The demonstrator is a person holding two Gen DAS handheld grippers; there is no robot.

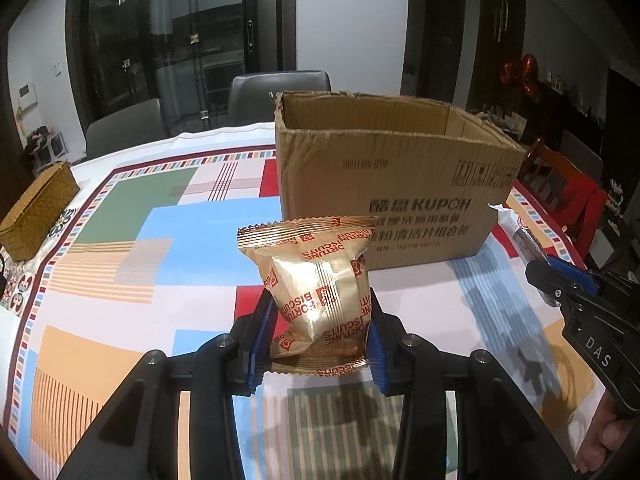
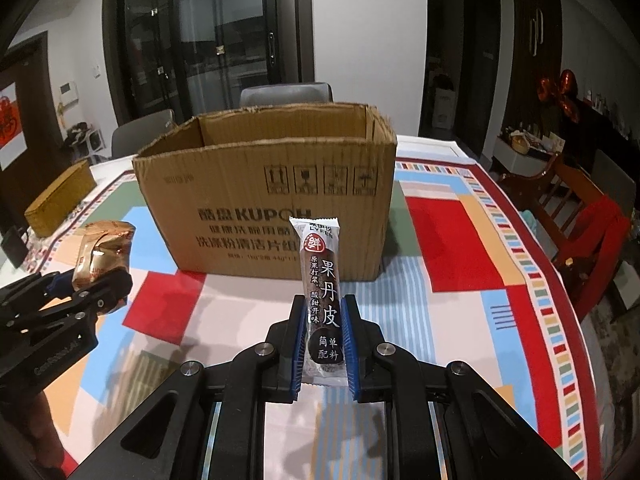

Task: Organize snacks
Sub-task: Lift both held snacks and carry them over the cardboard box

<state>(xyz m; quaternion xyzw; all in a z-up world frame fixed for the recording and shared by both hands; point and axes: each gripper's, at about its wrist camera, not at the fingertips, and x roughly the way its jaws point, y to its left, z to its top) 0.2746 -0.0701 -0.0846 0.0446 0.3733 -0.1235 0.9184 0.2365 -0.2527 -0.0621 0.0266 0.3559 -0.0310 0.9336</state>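
Before the open box (image 1: pixel 400 184), left gripper (image 1: pixel 318 320) clamping biscuit packet (image 1: pixel 316 284), right gripper (image 2: pixel 322 336) clamping fruit-leather bar (image 2: pixel 322 292)

Gold red-lettered biscuit packet (image 1: pixel 310 280), brown cardboard box (image 1: pixel 384 184), multicoloured geometric tablecloth (image 1: pixel 132 264).

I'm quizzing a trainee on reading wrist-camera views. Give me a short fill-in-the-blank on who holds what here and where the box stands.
1. The left claw is shut on a ____ biscuit packet.
2. The right claw is shut on a long, dark fruit-leather ____.
3. The cardboard box on the tablecloth stands with its top ____.

Missing words: gold; bar; open
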